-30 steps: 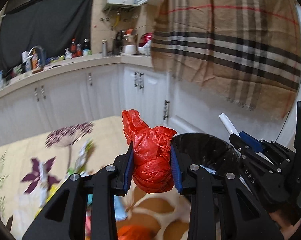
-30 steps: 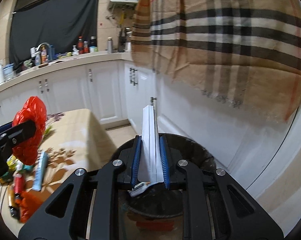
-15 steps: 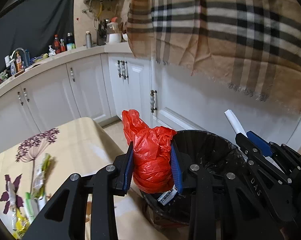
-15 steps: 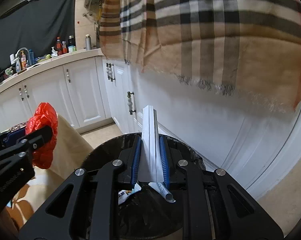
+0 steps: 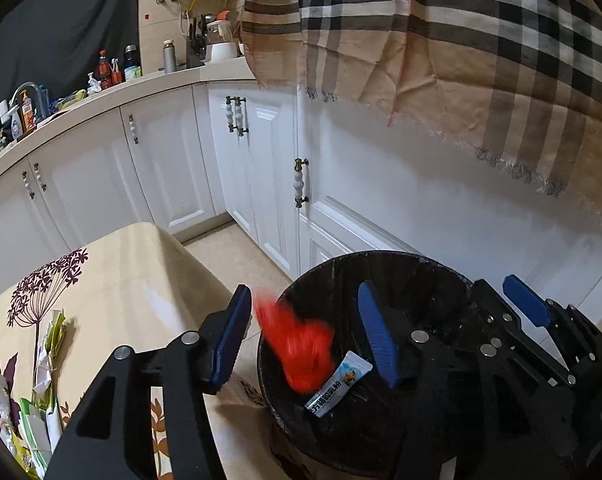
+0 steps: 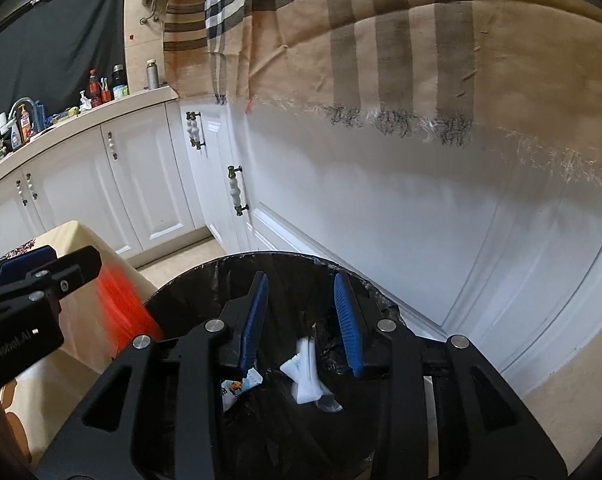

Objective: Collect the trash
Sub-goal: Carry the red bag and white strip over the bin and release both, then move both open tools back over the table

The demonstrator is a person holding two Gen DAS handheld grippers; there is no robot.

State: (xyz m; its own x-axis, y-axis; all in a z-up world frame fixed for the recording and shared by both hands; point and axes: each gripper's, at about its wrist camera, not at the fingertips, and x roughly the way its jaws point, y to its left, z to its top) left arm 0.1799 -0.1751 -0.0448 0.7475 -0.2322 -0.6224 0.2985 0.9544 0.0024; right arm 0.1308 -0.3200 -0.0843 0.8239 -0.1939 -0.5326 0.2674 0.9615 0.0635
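White kitchen cabinets point(image 5: 173, 160) behind floral tablecloth point(image 5: 113, 280)

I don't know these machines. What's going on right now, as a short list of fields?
place: kitchen with white cabinets
bin: black-lined trash bin on the floor beside a flowered table
left claw: jaws opening, nothing gripped
red bag: blurred, dropping into the bin
right claw: jaws opening over the bin, empty
white paper: lying in the bin
still on table: wrappers
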